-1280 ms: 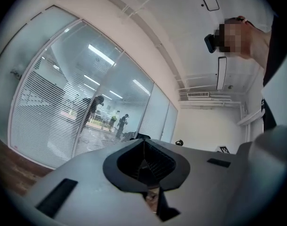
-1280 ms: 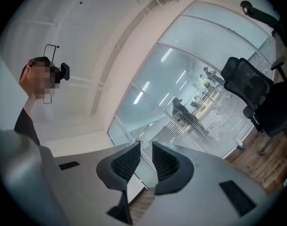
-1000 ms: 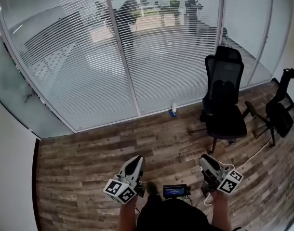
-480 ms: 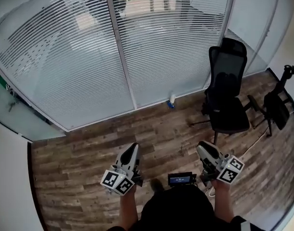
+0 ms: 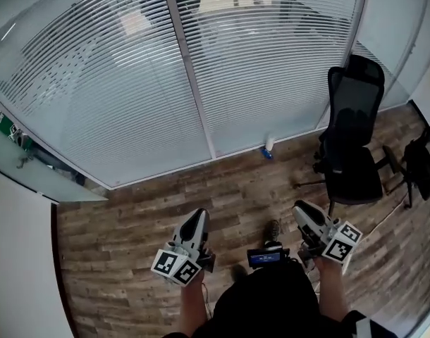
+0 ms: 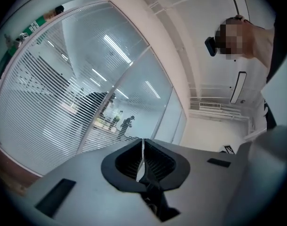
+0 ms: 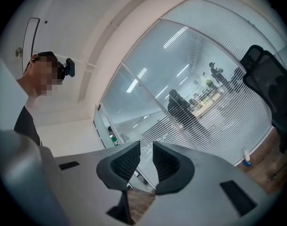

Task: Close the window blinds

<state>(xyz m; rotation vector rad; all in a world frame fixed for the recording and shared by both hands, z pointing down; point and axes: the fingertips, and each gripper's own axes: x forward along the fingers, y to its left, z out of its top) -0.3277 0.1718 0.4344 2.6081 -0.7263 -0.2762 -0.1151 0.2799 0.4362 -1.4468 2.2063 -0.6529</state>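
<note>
Holding left gripper [image 5: 196, 217] pressed together, right gripper [image 5: 303, 208] slightly spread, both empty and level above the wood floor [image 5: 166, 196], likely readying for the blinds [image 5: 130, 83], hanging half-open along the floor's far edge.

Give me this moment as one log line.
left gripper: shut, empty | right gripper: open, empty | blinds: slats open, untouched | stage: not yet at blinds

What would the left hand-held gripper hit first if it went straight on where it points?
Most likely the window blinds. The left hand-held gripper points level at them, and nothing shows in between above the wooden floor; how far off they are is hard to judge.
</note>
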